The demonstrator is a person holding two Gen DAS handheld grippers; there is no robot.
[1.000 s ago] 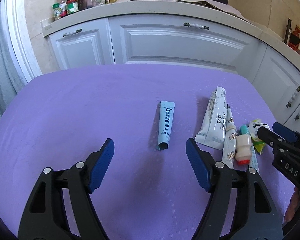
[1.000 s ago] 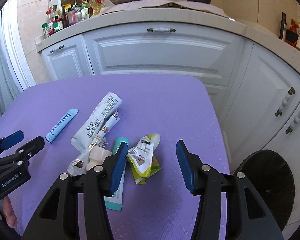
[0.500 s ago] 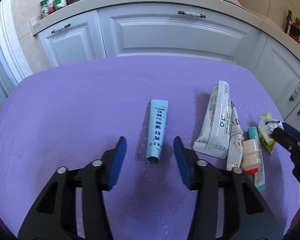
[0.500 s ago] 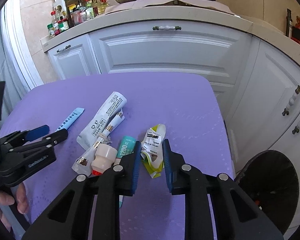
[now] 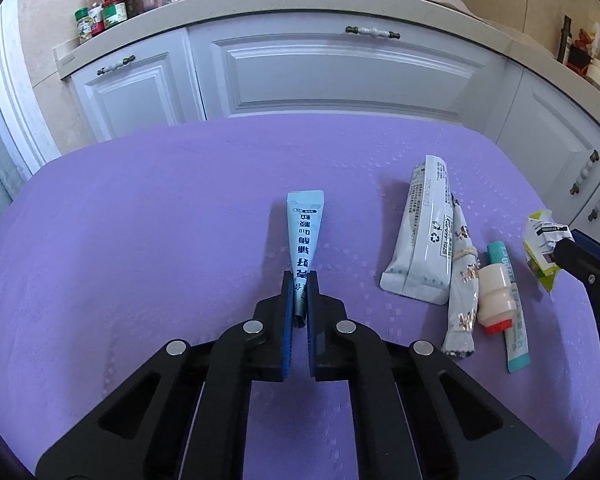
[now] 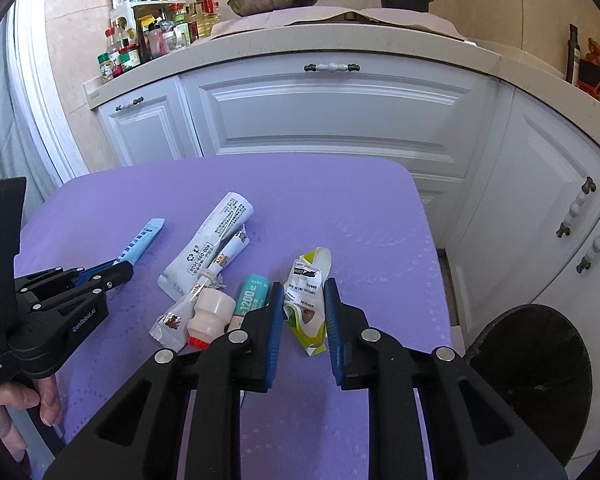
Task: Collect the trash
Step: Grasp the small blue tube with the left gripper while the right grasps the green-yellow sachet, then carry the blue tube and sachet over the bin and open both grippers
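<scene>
A table covered in a purple cloth (image 5: pixel 140 240) holds scattered trash. At its centre lies a light blue sachet (image 5: pixel 305 224). Toward three o'clock sit a white tube (image 5: pixel 426 236), a crinkled silver wrapper (image 5: pixel 462 296), a small white bottle with a red cap (image 5: pixel 494 300), a teal tube (image 5: pixel 510 320) and a yellow-green wrapper (image 5: pixel 540 248).

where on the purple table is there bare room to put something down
Bare: the far half of the purple table toward the white cabinets, and everything left of the blue sachet. Crowded: the near right, where the white pouch, little bottle and yellow-green wrapper lie close together.
</scene>
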